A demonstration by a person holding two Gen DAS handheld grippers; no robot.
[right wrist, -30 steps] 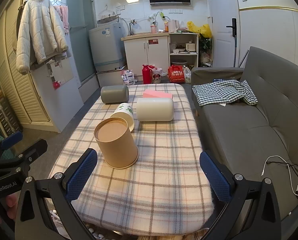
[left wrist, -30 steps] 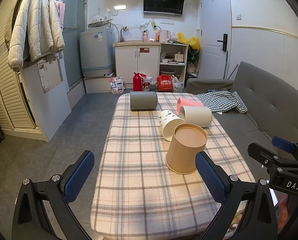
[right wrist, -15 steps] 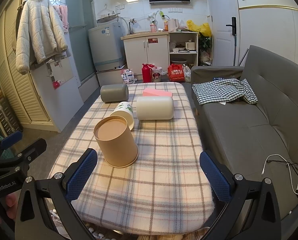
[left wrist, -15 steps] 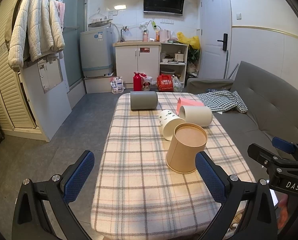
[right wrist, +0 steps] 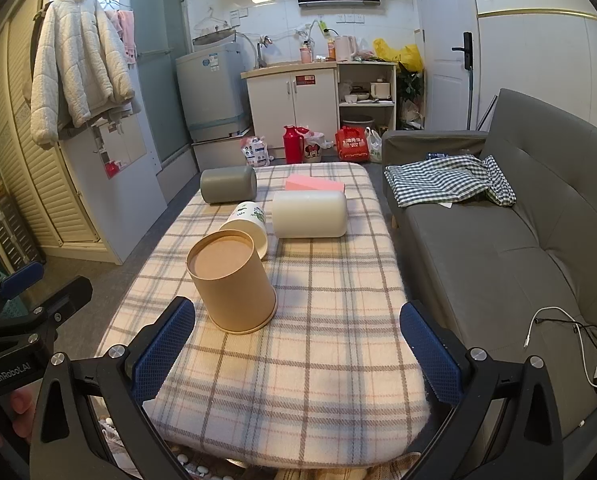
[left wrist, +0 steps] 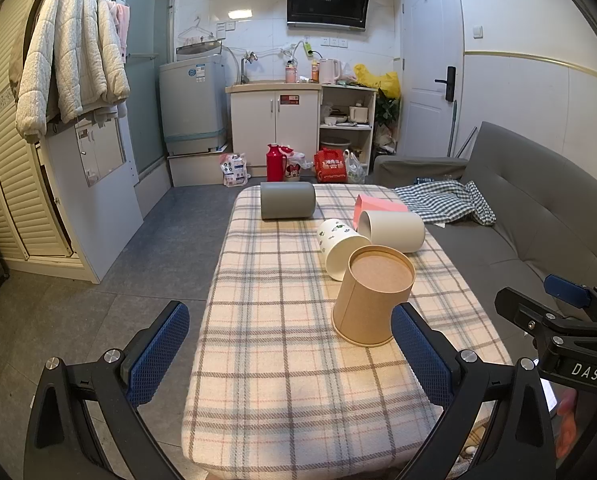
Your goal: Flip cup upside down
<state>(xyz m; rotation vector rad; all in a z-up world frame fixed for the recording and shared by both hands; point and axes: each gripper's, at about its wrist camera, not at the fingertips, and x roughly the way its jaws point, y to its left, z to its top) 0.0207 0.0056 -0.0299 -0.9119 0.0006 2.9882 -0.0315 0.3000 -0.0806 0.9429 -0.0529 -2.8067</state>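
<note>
Brown paper cup [left wrist: 372, 298] upside down on plaid table [left wrist: 282, 360].
Left gripper [left wrist: 288, 354] and right gripper [right wrist: 298, 350] both wide apart, holding nothing.

A small one-room home: a grey sofa [right wrist: 498, 248] beside a plaid-covered counter [right wrist: 298, 360], a washing machine [left wrist: 192, 104] and kitchen cabinet [left wrist: 274, 120] along the back wall. A white padded jacket [left wrist: 70, 64] hangs by louvred closet doors [left wrist: 14, 184].

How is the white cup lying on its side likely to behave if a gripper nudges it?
The white cup lies on its side on the plaid cloth, so it would probably roll, curving because it tapers. It looks like thin paper: likely light and easily crushed. The brown cup close beside it may block it.
</note>
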